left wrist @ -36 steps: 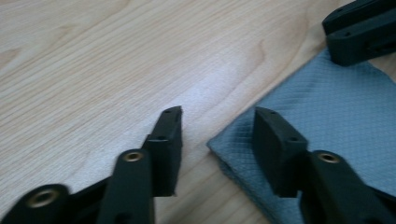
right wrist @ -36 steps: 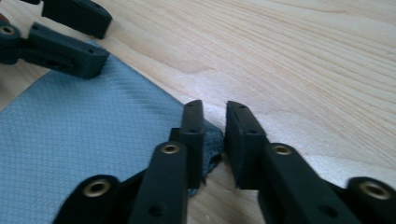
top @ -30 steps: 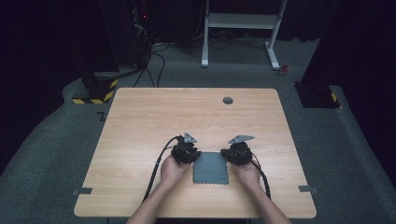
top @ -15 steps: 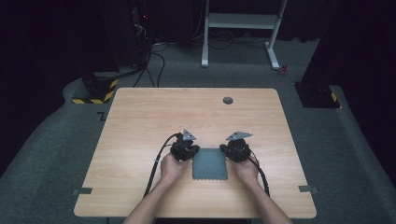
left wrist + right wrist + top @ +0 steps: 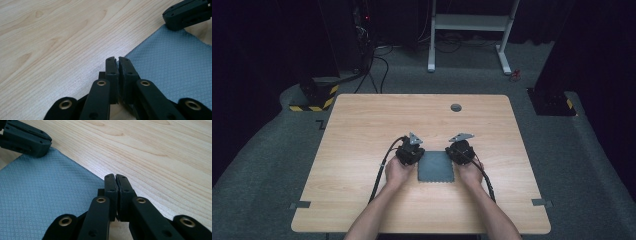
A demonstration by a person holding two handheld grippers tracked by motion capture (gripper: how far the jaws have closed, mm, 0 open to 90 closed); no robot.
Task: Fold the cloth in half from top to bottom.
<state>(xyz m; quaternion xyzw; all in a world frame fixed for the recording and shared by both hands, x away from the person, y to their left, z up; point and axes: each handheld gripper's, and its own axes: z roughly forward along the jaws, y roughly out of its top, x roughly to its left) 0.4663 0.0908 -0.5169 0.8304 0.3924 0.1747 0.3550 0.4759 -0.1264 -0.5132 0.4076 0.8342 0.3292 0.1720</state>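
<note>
From the high view, a grey cloth (image 5: 436,167) lies flat on the near half of the wooden table (image 5: 362,130), roughly midway between the side edges. The left gripper (image 5: 410,151) sits at the cloth's far left corner and the right gripper (image 5: 460,150) at its far right corner, each held in 1 hand, with forearms coming in over the near edge. A small dark round disc (image 5: 456,107) lies near the far edge, well apart from the cloth. Bare wood stretches wide to the left, right and far side of the 2 grippers.

In the left gripper view, the jaws have just been closing and now stand pinched together on the cloth (image 5: 175,72) at its edge, where fabric meets wood; the left gripper (image 5: 117,65) grips that border. The other gripper's tip (image 5: 187,13) rests at the far corner.

In the right gripper view, the right gripper (image 5: 116,182) is clamped on the cloth (image 5: 45,195) at its edge, with open wood (image 5: 162,157) alongside.
</note>
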